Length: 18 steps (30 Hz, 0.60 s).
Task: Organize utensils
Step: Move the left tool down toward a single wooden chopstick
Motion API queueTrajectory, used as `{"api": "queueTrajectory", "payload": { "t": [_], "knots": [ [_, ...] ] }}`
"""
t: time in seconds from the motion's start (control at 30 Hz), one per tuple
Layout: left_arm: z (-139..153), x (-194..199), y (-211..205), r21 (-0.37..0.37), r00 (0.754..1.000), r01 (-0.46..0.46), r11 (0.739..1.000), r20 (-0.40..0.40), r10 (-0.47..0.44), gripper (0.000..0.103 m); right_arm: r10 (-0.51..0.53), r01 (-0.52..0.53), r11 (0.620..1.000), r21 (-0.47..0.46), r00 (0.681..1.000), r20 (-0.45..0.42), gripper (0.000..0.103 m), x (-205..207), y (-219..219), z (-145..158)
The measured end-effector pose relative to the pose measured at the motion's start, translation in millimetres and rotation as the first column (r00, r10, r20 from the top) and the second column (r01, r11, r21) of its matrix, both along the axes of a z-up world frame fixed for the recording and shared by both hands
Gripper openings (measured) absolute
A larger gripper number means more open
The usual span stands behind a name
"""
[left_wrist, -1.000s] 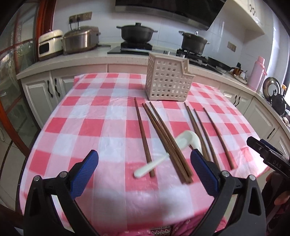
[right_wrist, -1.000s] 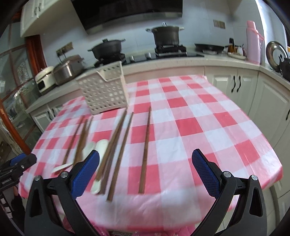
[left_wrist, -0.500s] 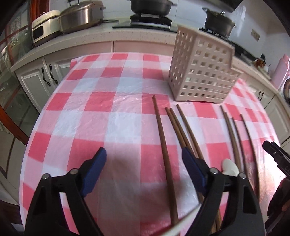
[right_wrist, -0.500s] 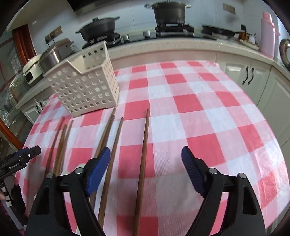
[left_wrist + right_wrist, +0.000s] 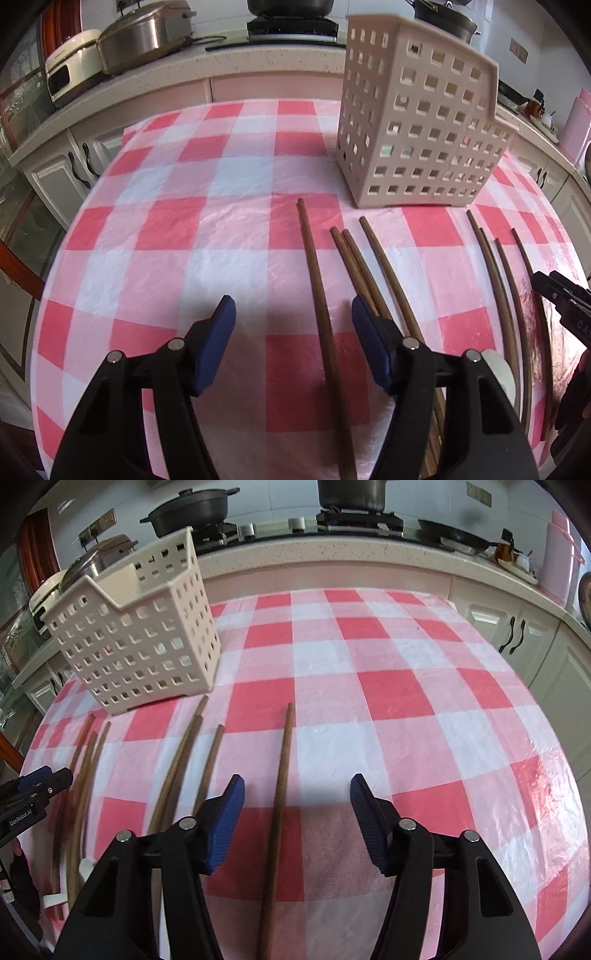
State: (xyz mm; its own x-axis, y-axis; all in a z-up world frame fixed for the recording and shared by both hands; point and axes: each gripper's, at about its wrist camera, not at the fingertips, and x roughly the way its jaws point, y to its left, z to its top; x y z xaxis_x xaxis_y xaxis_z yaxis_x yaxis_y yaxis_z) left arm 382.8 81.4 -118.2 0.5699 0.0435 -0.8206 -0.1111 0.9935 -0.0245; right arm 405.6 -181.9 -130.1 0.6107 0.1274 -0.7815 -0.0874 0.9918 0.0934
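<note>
Several brown wooden chopsticks lie side by side on the red-and-white checked tablecloth, in front of a cream perforated utensil basket, which also shows in the right wrist view. My left gripper is open, low over the cloth, with the leftmost chopstick lying between its fingers. A white spoon peeks out behind its right finger. My right gripper is open, with the rightmost chopstick between its fingers.
A kitchen counter runs behind the table with a stove, black pots and a rice cooker. White cabinets stand to the right. A pink flask is at the far right. The table edge curves close on both sides.
Both grippers have moved forward and down toward the chopsticks. Each now straddles one chopstick, and the jaws stand a little narrower than before.
</note>
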Motion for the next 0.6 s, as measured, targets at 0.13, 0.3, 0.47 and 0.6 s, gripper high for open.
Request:
{"api": "queueTrajectory", "payload": {
  "t": [0.13,0.3,0.47,0.6],
  "knots": [
    [-2,4,0,0.006,1.000,-0.004,1.000,-0.004,0.004,0.062,0.008,-0.008,1.000,-0.017,1.000,0.004,0.051,1,1,-2],
    [-2,12,4,0.024,1.000,-0.008,1.000,0.001,0.008,0.053,0.014,-0.013,0.999,-0.047,1.000,0.019,0.045,2,5,-3],
    [-2,17,8,0.025,1.000,0.002,1.000,0.007,-0.002,0.045,0.027,-0.025,0.997,-0.073,0.999,0.024,0.044,1,11,-4],
    [-2,21,10,0.020,1.000,0.000,1.000,0.024,0.000,0.042,0.030,-0.028,0.997,-0.077,0.999,0.028,0.041,2,12,-4]
  ]
}}
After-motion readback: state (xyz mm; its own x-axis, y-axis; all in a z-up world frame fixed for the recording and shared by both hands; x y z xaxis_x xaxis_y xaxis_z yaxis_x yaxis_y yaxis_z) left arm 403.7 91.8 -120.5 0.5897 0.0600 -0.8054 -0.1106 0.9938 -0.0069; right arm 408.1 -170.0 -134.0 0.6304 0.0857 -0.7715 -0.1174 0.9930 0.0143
